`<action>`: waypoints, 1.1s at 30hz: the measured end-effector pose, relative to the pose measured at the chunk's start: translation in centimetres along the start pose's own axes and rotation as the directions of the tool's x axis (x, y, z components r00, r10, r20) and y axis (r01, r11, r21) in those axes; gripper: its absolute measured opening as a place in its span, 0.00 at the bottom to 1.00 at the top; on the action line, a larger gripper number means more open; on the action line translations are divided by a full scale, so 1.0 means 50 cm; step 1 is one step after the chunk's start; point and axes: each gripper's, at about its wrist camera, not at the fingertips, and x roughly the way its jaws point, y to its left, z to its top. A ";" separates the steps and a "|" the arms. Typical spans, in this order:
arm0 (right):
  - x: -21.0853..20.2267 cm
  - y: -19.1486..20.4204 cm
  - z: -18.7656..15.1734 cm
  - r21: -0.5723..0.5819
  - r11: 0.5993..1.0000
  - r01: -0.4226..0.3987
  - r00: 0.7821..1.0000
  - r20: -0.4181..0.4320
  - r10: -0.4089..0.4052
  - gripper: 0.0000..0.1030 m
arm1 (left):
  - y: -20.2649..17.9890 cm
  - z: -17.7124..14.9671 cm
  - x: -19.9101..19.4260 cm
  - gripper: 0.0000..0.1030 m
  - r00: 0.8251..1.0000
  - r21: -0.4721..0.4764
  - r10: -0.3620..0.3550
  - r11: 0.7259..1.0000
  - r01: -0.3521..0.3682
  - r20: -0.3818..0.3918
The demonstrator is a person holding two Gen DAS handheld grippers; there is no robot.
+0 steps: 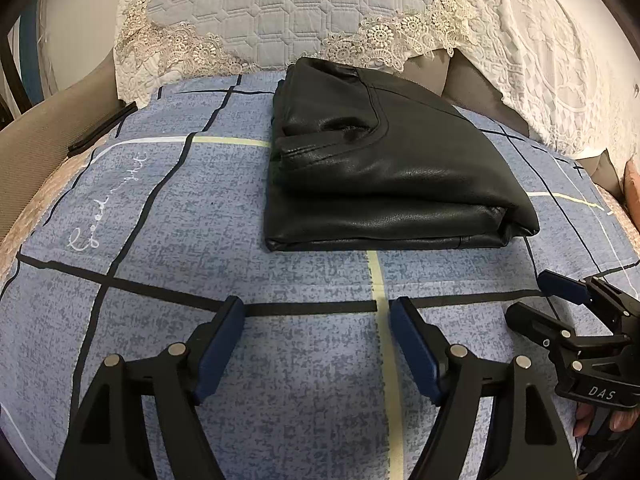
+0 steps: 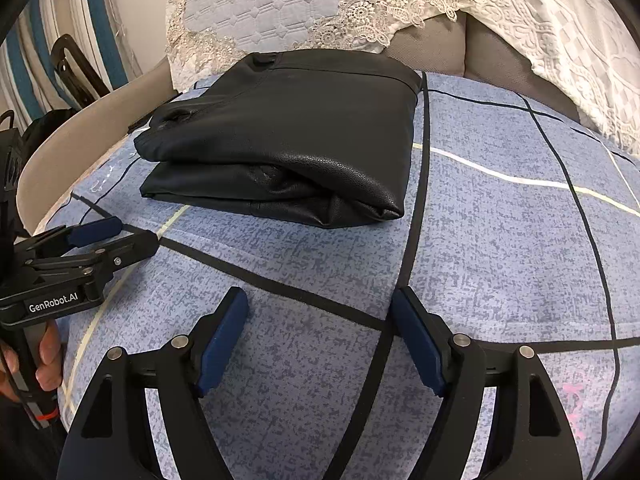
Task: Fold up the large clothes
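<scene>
The left gripper (image 1: 316,308) stands with its jaws spread wide and nothing between them, its blue pads (image 1: 218,354) poised above the cloth and apart from the garment. The right gripper (image 2: 318,300) is likewise released and empty. Each is carried by a hand (image 2: 46,354) on its black handle. The black leather garment (image 1: 384,160) lies folded into a thick, squarish stack with rounded, glossy fold edges and a fine grain, beyond both grippers on the blue bedsheet (image 1: 200,200), a mottled woven-looking fabric crossed by black, white and pale yellow lines. Behind it sits a quilted pale pillow (image 1: 280,4) trimmed in cream lace
</scene>
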 end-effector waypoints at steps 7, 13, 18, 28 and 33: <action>0.001 0.000 0.000 0.000 1.000 0.000 1.000 0.000 0.000 0.74 | -0.002 0.000 0.001 0.76 1.000 0.002 0.004 1.000 -0.004 0.000; 0.001 -0.001 0.000 0.001 1.000 -0.002 1.000 0.000 0.002 0.74 | -0.001 0.001 0.001 0.76 1.000 0.005 0.007 1.000 -0.007 -0.001; 0.002 -0.002 -0.001 0.000 1.000 -0.003 1.000 0.000 0.003 0.74 | -0.001 0.001 0.002 0.76 1.000 0.005 0.007 1.000 -0.007 -0.002; 0.002 -0.003 0.000 0.000 1.000 -0.004 1.000 0.000 0.004 0.74 | -0.001 -0.001 0.002 0.78 1.000 0.009 0.017 1.000 -0.017 -0.004; 0.002 -0.003 0.000 0.001 1.000 -0.005 1.000 0.000 0.005 0.74 | -0.003 -0.001 0.002 0.78 1.000 0.012 0.024 1.000 -0.024 -0.006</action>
